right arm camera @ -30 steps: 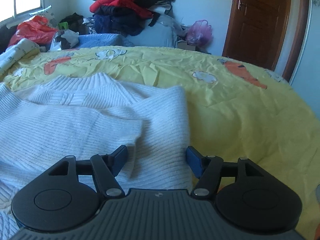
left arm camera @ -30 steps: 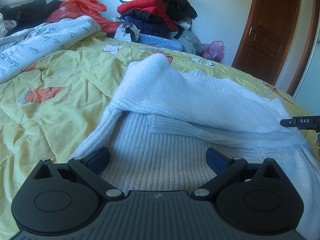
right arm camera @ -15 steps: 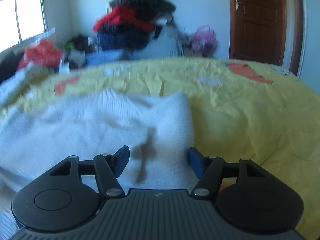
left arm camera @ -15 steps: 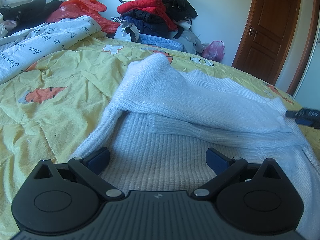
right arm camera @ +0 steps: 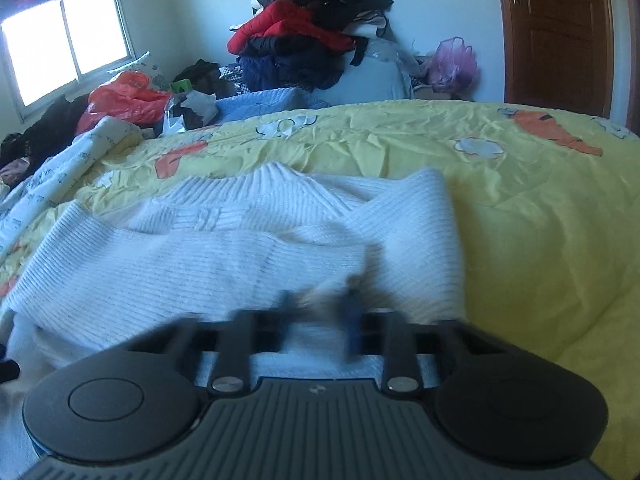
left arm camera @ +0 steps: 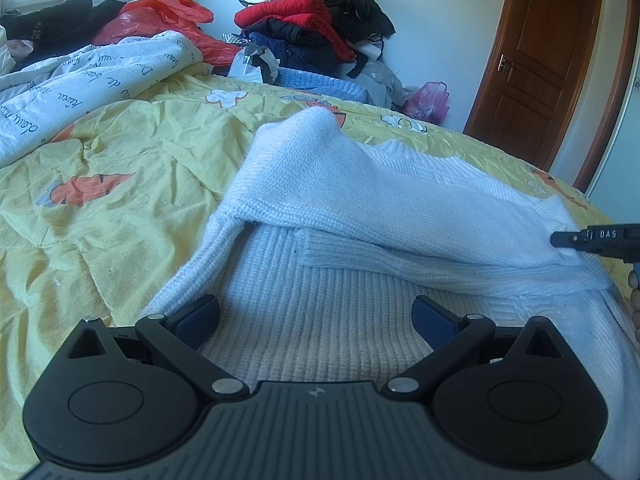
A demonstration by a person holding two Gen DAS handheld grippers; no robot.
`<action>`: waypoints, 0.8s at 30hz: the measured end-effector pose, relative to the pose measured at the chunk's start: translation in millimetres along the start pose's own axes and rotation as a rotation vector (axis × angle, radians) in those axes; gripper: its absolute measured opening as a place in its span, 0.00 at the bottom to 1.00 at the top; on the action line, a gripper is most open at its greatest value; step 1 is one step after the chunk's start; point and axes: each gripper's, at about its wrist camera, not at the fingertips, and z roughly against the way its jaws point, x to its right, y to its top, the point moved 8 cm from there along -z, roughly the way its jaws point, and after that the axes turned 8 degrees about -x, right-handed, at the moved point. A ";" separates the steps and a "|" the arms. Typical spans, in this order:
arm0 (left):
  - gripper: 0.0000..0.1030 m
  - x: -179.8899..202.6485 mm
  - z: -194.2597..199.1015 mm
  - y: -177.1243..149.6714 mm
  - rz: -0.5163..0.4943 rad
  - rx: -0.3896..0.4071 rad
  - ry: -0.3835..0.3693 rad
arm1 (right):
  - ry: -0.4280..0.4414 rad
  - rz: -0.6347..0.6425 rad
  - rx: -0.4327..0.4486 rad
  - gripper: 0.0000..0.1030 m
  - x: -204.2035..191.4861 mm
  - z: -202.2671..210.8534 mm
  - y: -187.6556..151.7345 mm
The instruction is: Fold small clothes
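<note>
White knit sweater [left arm camera: 360, 208] spread on the yellow carrot-print bedspread [left arm camera: 120, 168], left claw [left arm camera: 316, 312] open over its near hem, right claw [right arm camera: 316, 300] blurred, closed on the sweater's folded sleeve edge, "DAS" printed on its finger, script-lettered white quilt [left arm camera: 80, 76] far left

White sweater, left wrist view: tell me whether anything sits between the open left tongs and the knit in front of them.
Nothing visible does. The left tongs hang open right over the white sweater, with only its ribbed knit between the fingers. The clothes pile lies far behind on the yellow bedspread.
</note>
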 end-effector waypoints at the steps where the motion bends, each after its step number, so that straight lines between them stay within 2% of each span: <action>1: 1.00 0.1 0.0 0.0 0.000 0.000 0.000 | -0.008 0.013 0.013 0.11 -1.0 3.3 2.4; 3: 1.00 0.1 -0.1 0.0 -0.001 0.000 0.001 | -0.014 0.025 0.080 0.10 -0.9 20.8 12.6; 5: 1.00 0.0 -0.1 0.1 0.000 0.000 0.000 | -0.029 0.003 0.106 0.10 9.0 30.6 19.2; 7: 1.00 -0.5 -0.6 0.0 0.000 0.000 -0.003 | -0.127 0.036 0.036 0.10 25.9 13.2 10.1; 8: 1.00 -0.7 -0.6 0.0 -0.001 -0.001 -0.002 | -0.133 0.034 0.002 0.10 31.7 4.5 2.2; 9: 1.00 -1.0 -0.4 0.1 -0.001 -0.001 -0.003 | -0.120 0.023 0.021 0.10 32.5 5.0 -1.0; 10: 1.00 -1.2 -0.8 0.4 0.002 0.000 -0.004 | -0.106 0.001 0.038 0.13 31.8 8.3 -2.6; 12: 1.00 -0.6 -1.5 0.4 0.000 0.000 -0.001 | -0.095 -0.058 0.061 0.28 33.6 15.3 -3.6; 13: 1.00 -0.8 -1.3 0.3 -0.002 -0.001 0.001 | -0.090 -0.069 0.076 0.31 32.8 21.1 -4.2; 15: 1.00 -0.3 1.0 0.6 -0.002 0.002 0.028 | -0.134 -0.073 0.126 0.39 28.9 37.9 -6.2; 17: 1.00 11.3 10.0 4.1 -0.015 0.011 0.061 | -0.123 -0.036 0.155 0.36 15.5 51.9 -6.9; 19: 1.00 38.5 15.9 15.9 -0.128 0.070 0.050 | -0.099 0.031 0.155 0.42 0.4 58.2 -6.6; 21: 1.00 60.5 8.6 34.4 -0.248 0.127 0.138 | -0.096 0.090 0.119 0.42 -12.8 51.2 -6.4; 22: 1.00 66.5 -3.6 42.3 -0.280 0.109 0.165 | -0.102 0.100 0.096 0.44 -14.5 45.3 -6.0; 24: 1.00 69.0 -34.7 50.2 -0.308 0.022 0.185 | -0.126 0.084 0.022 0.52 -9.3 26.3 -11.7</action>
